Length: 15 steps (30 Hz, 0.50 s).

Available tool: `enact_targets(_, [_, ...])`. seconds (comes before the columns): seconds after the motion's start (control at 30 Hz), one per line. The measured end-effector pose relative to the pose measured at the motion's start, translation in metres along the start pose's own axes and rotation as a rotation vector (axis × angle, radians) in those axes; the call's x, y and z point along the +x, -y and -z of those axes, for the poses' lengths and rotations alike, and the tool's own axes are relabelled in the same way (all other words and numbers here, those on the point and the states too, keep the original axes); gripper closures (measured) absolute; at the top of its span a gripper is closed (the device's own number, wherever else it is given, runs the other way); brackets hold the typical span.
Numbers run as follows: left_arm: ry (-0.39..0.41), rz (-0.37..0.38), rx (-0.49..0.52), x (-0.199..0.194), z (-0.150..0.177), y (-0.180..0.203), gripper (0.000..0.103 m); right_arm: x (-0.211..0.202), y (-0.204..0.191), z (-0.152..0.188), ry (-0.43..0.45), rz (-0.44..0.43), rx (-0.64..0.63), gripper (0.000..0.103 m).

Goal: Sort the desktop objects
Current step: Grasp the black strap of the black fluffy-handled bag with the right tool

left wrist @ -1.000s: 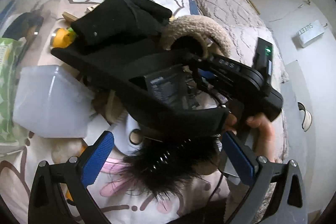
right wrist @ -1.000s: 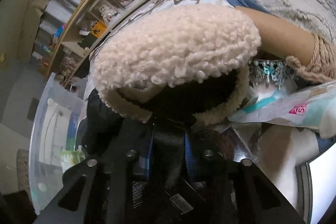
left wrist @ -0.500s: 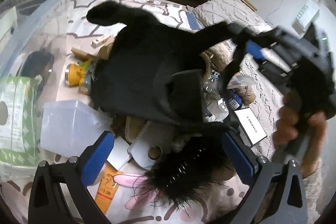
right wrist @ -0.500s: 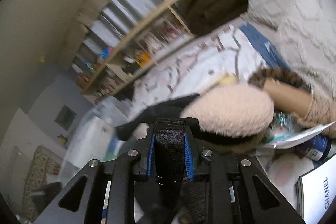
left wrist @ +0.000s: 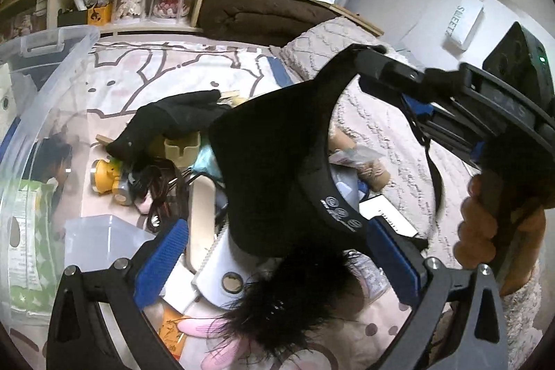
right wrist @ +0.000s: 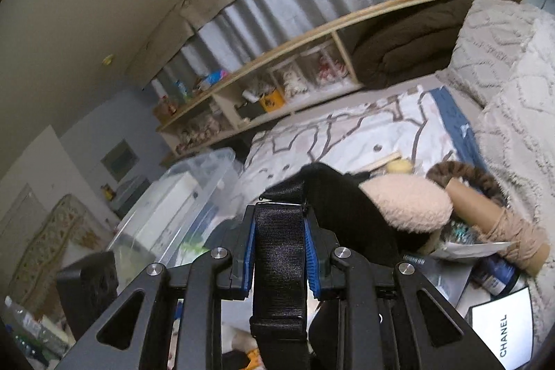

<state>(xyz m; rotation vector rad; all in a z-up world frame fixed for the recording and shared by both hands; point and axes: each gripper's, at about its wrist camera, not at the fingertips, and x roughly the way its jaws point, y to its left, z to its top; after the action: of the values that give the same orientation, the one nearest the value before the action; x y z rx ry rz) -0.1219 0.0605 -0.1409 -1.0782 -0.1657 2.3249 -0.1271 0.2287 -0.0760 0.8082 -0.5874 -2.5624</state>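
My right gripper (right wrist: 279,231) is shut on the black strap (right wrist: 279,262) of a black fabric piece, a cap-like thing (left wrist: 277,162), and holds it lifted above the clutter. In the left wrist view the right gripper (left wrist: 374,61) comes in from the upper right with the fabric hanging from it. My left gripper (left wrist: 277,252) is open, its blue pads (left wrist: 163,252) on either side below the hanging fabric, empty. A black feathery tuft (left wrist: 295,293) lies between its fingers on the bed.
A clear plastic bin (left wrist: 38,85) stands at the left, also in the right wrist view (right wrist: 180,196). A small clear box (left wrist: 100,241), yellow toy (left wrist: 104,175), black glove (left wrist: 173,120), cream fleece piece (right wrist: 406,203), yarn cone (right wrist: 499,224) and Chanel card (right wrist: 503,332) lie on the bedspread.
My right gripper has lifted the black fabric up and to the right, away from the cream fleece piece. The left gripper stays open and has tilted up slightly.
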Motion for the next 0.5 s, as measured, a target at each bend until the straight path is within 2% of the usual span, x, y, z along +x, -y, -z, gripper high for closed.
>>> enact_targets(0.17, [0.04,-0.099,0.039,-0.007,-0.002,-0.003,0.0,0.002,-0.002,0.008,-0.054,-0.092,0.026,0.078])
enact_targets(0.23, [0.072,-0.107,0.06,-0.016,-0.006,-0.007,0.0,0.003,-0.004,0.01,-0.072,-0.138,0.035,0.078])
enact_targets(0.37, [0.153,-0.125,0.049,-0.043,-0.02,-0.016,0.0,0.008,-0.017,0.014,-0.098,-0.153,-0.033,0.078])
enact_targets(0.5, [0.212,-0.13,0.018,-0.063,-0.028,-0.028,0.0,0.02,-0.027,0.023,-0.16,-0.271,-0.051,0.078])
